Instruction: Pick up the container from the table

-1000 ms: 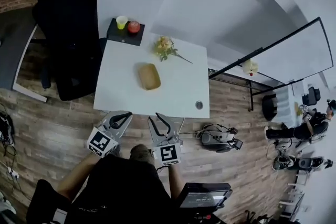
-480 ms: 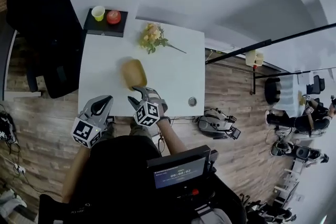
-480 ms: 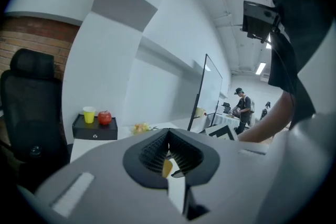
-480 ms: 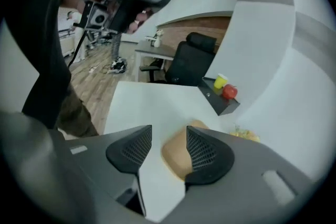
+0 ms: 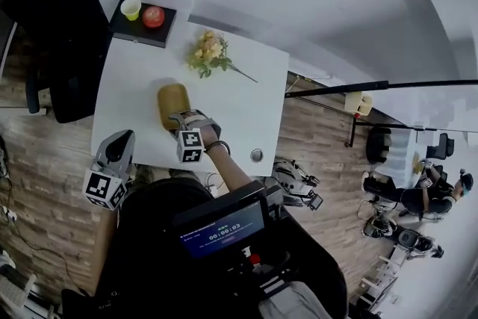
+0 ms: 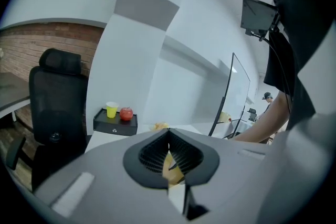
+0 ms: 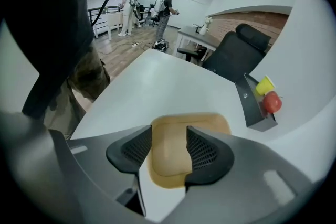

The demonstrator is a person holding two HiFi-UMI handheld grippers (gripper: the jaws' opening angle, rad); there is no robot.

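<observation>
While the tan container [image 5: 172, 102] lies flat on the white table [image 5: 246, 102], toward its near side, your right gripper [image 5: 180, 121] points steeply down over the container's near end. Its jaws have just been opening and stand wide apart, with the container between them but not pressed. Your left gripper [image 5: 121, 140] hovers at the table's near edge, jaws together and empty. Yellow flowers [image 5: 206, 52] lie farther back.

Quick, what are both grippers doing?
Left gripper: shut, empty.
Right gripper: open, just opened; container between its jaws, not gripped.
</observation>
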